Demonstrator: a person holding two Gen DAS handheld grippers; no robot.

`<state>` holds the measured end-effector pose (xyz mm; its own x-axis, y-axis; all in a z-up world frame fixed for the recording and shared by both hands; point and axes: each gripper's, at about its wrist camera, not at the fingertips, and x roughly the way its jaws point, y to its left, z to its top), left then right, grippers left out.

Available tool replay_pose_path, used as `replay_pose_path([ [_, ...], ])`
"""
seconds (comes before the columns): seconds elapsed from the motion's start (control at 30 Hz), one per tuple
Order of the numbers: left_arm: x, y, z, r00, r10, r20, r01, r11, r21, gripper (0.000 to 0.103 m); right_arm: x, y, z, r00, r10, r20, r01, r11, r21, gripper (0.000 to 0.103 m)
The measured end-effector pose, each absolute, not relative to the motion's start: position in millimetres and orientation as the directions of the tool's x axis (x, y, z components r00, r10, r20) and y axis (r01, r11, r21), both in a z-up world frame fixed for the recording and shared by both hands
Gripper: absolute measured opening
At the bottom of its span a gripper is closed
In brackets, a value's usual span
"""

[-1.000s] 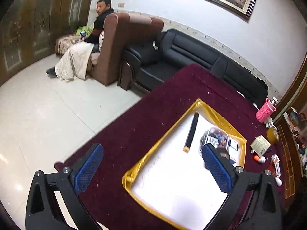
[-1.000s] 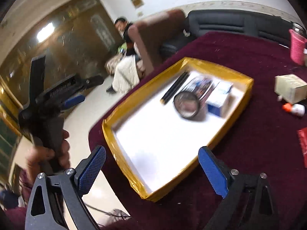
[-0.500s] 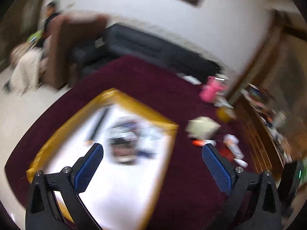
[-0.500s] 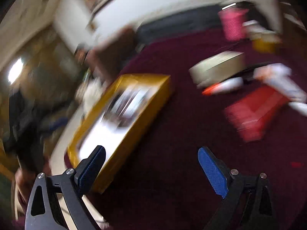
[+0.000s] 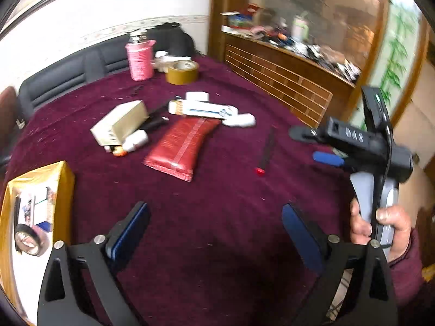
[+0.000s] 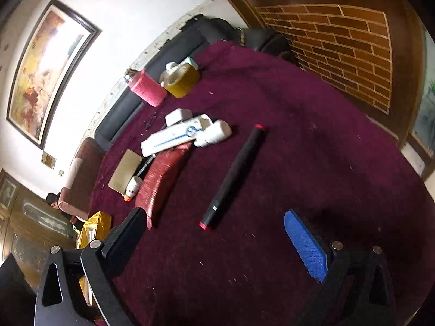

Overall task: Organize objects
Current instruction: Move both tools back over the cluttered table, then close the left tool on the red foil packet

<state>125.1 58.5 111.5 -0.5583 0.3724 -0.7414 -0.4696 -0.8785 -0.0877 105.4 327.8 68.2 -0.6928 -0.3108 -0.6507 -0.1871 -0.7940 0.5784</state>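
Observation:
A black stick with red ends (image 6: pixel 233 174) lies on the maroon tablecloth just ahead of my open right gripper (image 6: pixel 217 233); the left wrist view shows the stick (image 5: pixel 266 152) too. My left gripper (image 5: pixel 214 231) is open and empty over bare cloth. A red pouch (image 5: pixel 182 144), a tan box (image 5: pixel 119 125), a white tube box (image 5: pixel 201 110), a white bottle (image 5: pixel 240 121) and a small orange-capped bottle (image 5: pixel 130 144) lie in a loose group. The yellow-rimmed tray (image 5: pixel 64 179) at the left edge holds a tape roll (image 5: pixel 28 239) and small packs.
A pink bottle (image 5: pixel 140 59) and a brown tape roll (image 5: pixel 182 72) stand at the table's far side. A hand (image 5: pixel 380 225) holds the right gripper's handle at the right in the left wrist view. A wooden cabinet (image 5: pixel 285 73) and a dark sofa (image 6: pixel 174 51) border the table.
Both grippers have swung right, away from the tray and toward the loose items. The black stick now lies just ahead of the right gripper. Both stay open.

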Motion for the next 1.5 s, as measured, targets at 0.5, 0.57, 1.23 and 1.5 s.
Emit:
replay_pose_path([
  [0.5, 33, 61, 74, -0.575, 0.306, -0.759, -0.526, -0.849, 0.055, 0.100, 81, 306, 27, -0.609, -0.322, -0.725, -0.195, -0.825, 0.530, 0.103],
  [0.57, 16, 80, 69, -0.587, 0.286, -0.758, -0.543, -0.833, 0.107, 0.100, 80, 308, 28, -0.610, -0.312, -0.728, -0.201, -0.828, 0.523, 0.103],
  [1.23, -46, 107, 18, -0.450, 0.293, -0.843, -0.533, -0.846, -0.009, 0.060, 45, 308, 29, -0.585, -0.256, -0.770, -0.214, -0.867, 0.451, 0.103],
  [1.5, -12, 69, 21, -0.401, 0.320, -0.859, -0.463, -0.879, -0.111, 0.056, 28, 298, 35, -0.582, -0.077, -0.810, -0.249, -0.931, 0.268, 0.102],
])
